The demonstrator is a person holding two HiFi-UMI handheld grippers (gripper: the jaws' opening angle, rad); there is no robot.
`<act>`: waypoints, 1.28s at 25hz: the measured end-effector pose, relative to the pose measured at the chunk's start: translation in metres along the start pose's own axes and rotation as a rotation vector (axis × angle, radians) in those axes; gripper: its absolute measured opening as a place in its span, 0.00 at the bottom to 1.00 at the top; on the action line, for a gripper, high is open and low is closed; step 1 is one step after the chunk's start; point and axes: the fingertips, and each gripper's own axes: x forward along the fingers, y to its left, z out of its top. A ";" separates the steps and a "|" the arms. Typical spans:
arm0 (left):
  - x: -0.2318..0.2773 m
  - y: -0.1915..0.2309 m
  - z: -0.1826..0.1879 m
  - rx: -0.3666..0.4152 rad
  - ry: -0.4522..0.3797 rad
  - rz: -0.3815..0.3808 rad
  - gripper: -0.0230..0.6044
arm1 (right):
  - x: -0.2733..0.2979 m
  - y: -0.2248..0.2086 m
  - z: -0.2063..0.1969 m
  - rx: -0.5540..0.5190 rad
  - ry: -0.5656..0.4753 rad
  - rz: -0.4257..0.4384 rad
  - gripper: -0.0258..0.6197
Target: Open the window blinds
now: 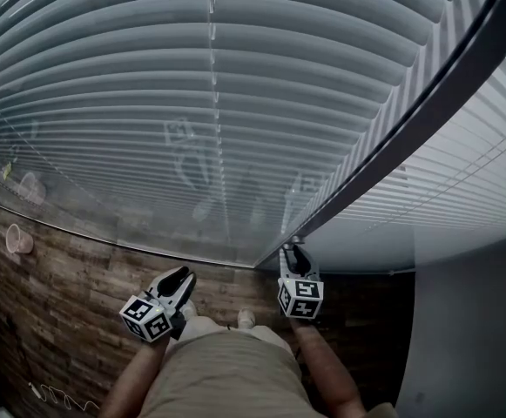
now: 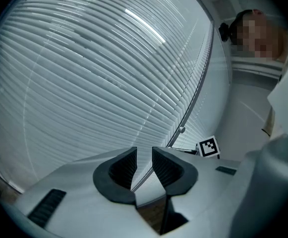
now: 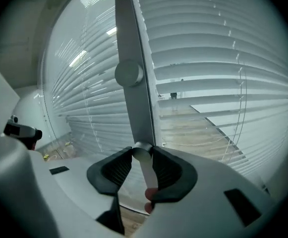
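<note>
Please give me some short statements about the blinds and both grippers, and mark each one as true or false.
1. The right gripper grips the wand. True.
2. The left gripper holds a cord. False: its jaws stand apart with nothing between them.
3. The blinds are pulled up to the top. False: they hang lowered.
4. The floor looks like wood. True.

Under me runs a dark brown wood-plank floor (image 1: pixel 70 320). On it, far to my left and near the glass, sits a pale pink translucent cup (image 1: pixel 17 239). A thin white cord (image 1: pixel 61 399) curls on the planks at lower left. A plain grey wall (image 1: pixel 470 338) stands on my right.
</note>
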 end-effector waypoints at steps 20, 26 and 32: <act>-0.001 -0.002 -0.005 -0.005 0.003 0.001 0.21 | 0.003 -0.007 -0.003 0.950 0.006 0.368 0.24; 0.002 -0.002 -0.007 -0.006 0.005 -0.004 0.21 | 0.006 -0.009 -0.009 1.173 0.017 0.483 0.24; 0.003 -0.005 -0.002 -0.008 0.005 -0.010 0.21 | 0.007 -0.010 -0.007 1.336 -0.009 0.558 0.24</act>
